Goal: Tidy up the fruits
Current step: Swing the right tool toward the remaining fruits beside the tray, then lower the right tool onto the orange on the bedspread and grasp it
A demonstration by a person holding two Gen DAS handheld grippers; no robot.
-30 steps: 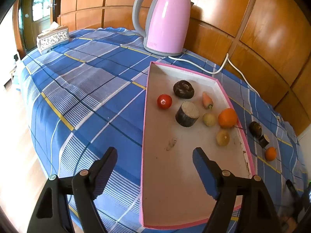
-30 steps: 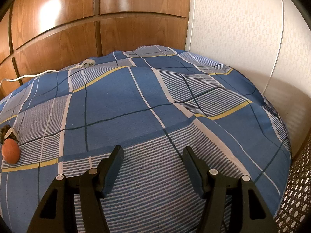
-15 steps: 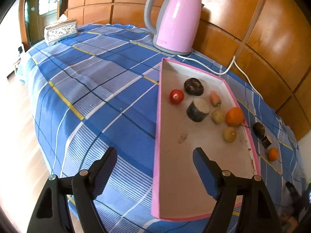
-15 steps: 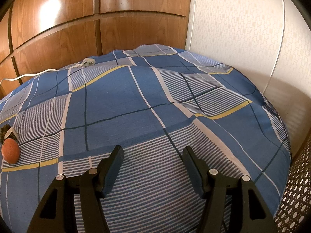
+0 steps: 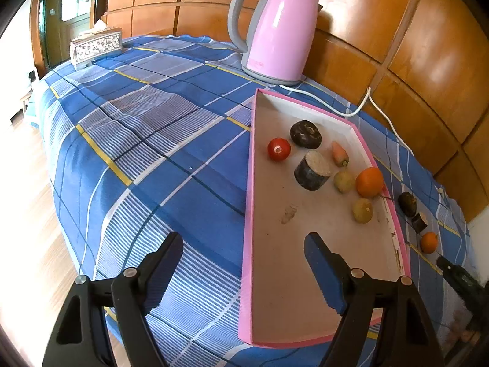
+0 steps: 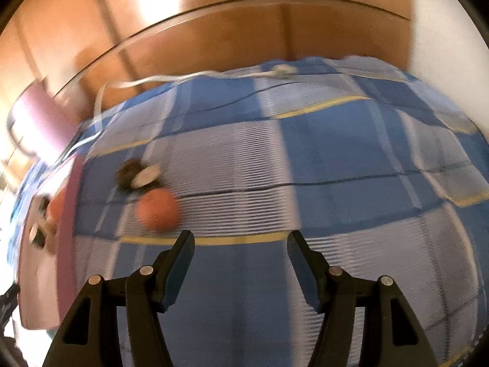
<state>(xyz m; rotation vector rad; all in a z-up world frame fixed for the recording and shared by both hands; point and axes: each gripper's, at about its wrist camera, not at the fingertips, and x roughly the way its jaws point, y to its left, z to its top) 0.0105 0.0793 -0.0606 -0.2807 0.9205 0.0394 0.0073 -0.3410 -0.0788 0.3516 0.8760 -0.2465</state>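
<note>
Risk: small orange (image 6: 157, 210) on the blue checked cloth (image 6: 305, 153), just outside the pink tray (image 5: 249, 214), is round with no long axis and may roll if the right gripper (image 6: 240, 246), jaws apart and empty, nudges it. Cut dark piece (image 6: 139, 175) close behind it could be knocked. Left gripper (image 5: 243, 250), jaws wide and empty, straddles the tray's near wall.

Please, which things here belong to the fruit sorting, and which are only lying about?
For the job: pink tray, orange in it, tomato, small orange on the cloth, dark pieces beside it.

Lying about: kettle, its cord, tissue box.
</note>
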